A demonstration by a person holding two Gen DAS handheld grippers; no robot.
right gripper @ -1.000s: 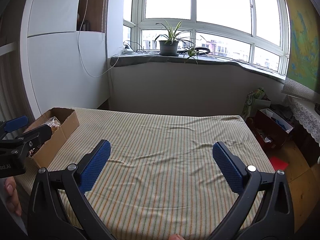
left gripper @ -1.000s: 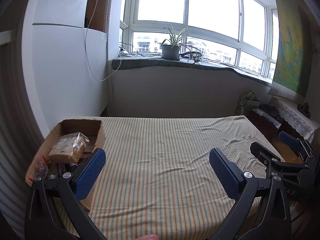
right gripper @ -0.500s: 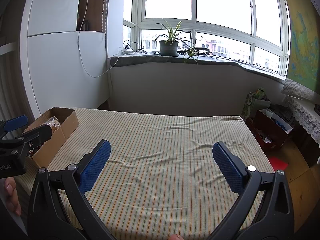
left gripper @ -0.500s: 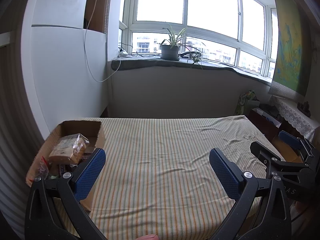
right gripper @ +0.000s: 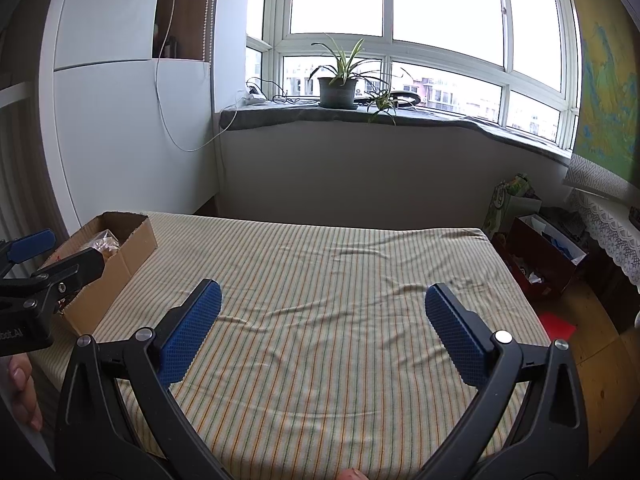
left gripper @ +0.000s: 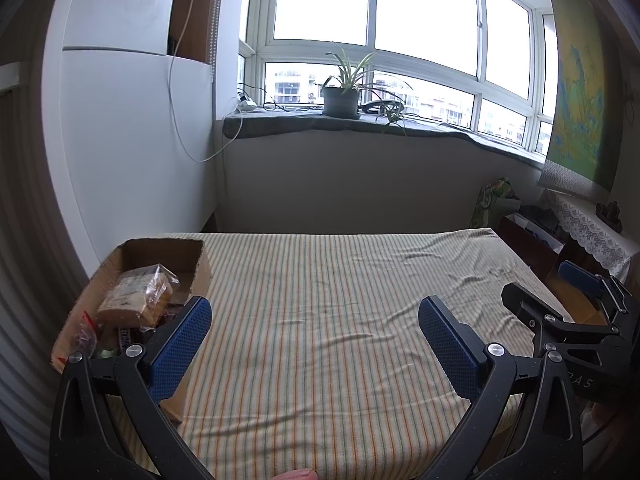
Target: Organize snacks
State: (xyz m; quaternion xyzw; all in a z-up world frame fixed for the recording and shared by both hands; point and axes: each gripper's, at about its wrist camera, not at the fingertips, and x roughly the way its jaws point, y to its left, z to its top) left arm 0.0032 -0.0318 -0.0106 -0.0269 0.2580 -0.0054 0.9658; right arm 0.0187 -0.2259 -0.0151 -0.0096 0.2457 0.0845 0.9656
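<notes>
A brown cardboard box [left gripper: 120, 258] sits at the left edge of the striped bedcover [left gripper: 320, 300]. It holds a clear bag of bread slices [left gripper: 138, 300] on top of several darker snack packets. The box also shows in the right wrist view [right gripper: 132, 248]. My left gripper [left gripper: 316, 340] is open and empty, held above the cover just right of the box. My right gripper [right gripper: 322, 328] is open and empty over the middle of the cover. Each gripper shows at the edge of the other's view.
A white wall and cabinet [left gripper: 132, 140] stand left of the bed. A windowsill with a potted plant [left gripper: 342, 98] runs along the back. Bags and a red box [right gripper: 540, 256] sit on the floor at the right, beside a lace-covered table [right gripper: 608, 232].
Both grippers stay open and almost still. The left wrist view has drifted very slightly, with the box sitting a touch lower in frame.
</notes>
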